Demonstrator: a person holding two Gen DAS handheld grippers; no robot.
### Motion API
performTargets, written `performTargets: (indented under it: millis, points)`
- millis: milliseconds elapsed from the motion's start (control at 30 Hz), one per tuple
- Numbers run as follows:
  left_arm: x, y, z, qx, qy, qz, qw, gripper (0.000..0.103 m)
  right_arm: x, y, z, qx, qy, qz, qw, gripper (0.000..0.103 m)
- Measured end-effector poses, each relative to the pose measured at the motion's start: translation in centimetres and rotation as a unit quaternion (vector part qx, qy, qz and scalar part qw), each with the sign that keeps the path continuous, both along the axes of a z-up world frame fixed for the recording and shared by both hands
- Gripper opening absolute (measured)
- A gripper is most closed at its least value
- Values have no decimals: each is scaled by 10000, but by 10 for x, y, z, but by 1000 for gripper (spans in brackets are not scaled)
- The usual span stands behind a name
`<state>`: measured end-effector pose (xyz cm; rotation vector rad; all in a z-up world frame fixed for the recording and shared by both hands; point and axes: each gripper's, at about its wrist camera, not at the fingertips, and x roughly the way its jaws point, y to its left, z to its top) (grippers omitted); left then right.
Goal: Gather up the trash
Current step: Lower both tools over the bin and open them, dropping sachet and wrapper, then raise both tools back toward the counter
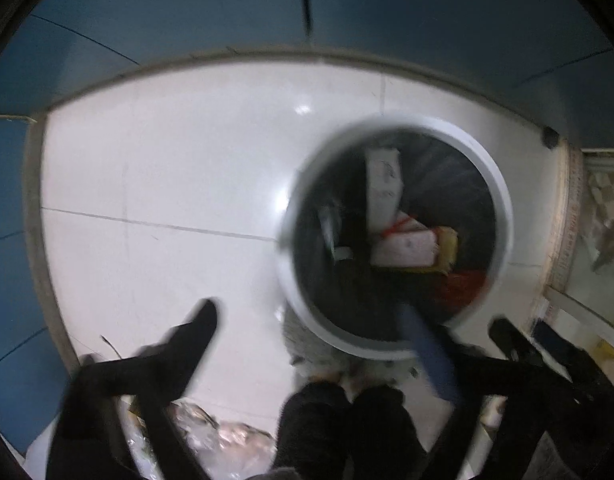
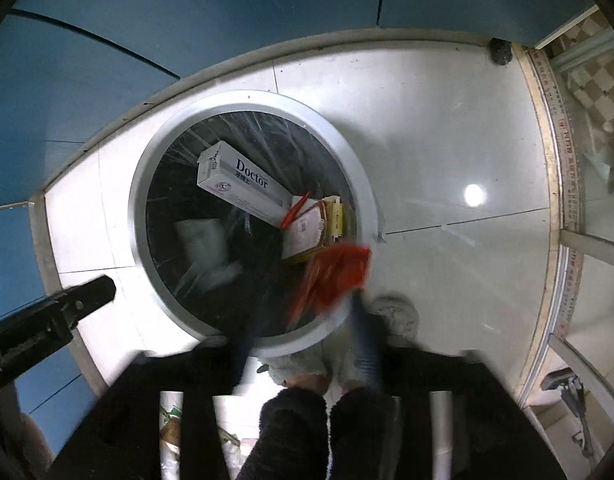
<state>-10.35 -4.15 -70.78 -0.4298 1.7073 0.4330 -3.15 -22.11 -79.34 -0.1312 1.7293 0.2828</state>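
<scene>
Your right gripper (image 2: 307, 312), fingers spread, hangs over the round white-rimmed trash bin (image 2: 155, 184) at its five o'clock edge, crumpled red plastic wrapper (image 2: 335, 276) between the tips.

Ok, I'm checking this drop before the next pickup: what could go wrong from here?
1. The red wrapper is blurred right above the near side of the bin rim, and I cannot tell whether it is gripped. It could slip outside onto the floor tiles.
2. The right gripper is close to that rim, and both views are motion-blurred. A quick move might bump the bin.
</scene>
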Motion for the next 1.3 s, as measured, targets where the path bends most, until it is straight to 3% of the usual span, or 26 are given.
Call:
performTargets:
  millis: [33, 67, 433, 700, 1067, 1300]
  points:
    - [-2, 3, 4, 73, -15, -23, 10000, 101, -1, 0, 4, -53, -48, 17, 10000, 99]
    - [-5, 4, 7, 118, -15, -42, 9999, 101, -2, 0, 10, -154, -146, 60, 9998, 102]
    - [-23, -3, 70, 496, -246, -315, 9980, 102, -14, -12, 75, -390, -445, 59, 9982, 103]
    - [-32, -15, 156, 417, -368, -337, 9979, 102, -17, -21, 183, -394, -814, 189, 9957, 103]
    - [-44, -41, 297, 271, -780, -537, 9951, 102, -32, -37, 367, -197, -1208, 382, 9917, 103]
    - [-48, -50, 371, 242, -979, -782, 9918, 102, -48, -48, 446, -123, -1240, 297, 9918, 103]
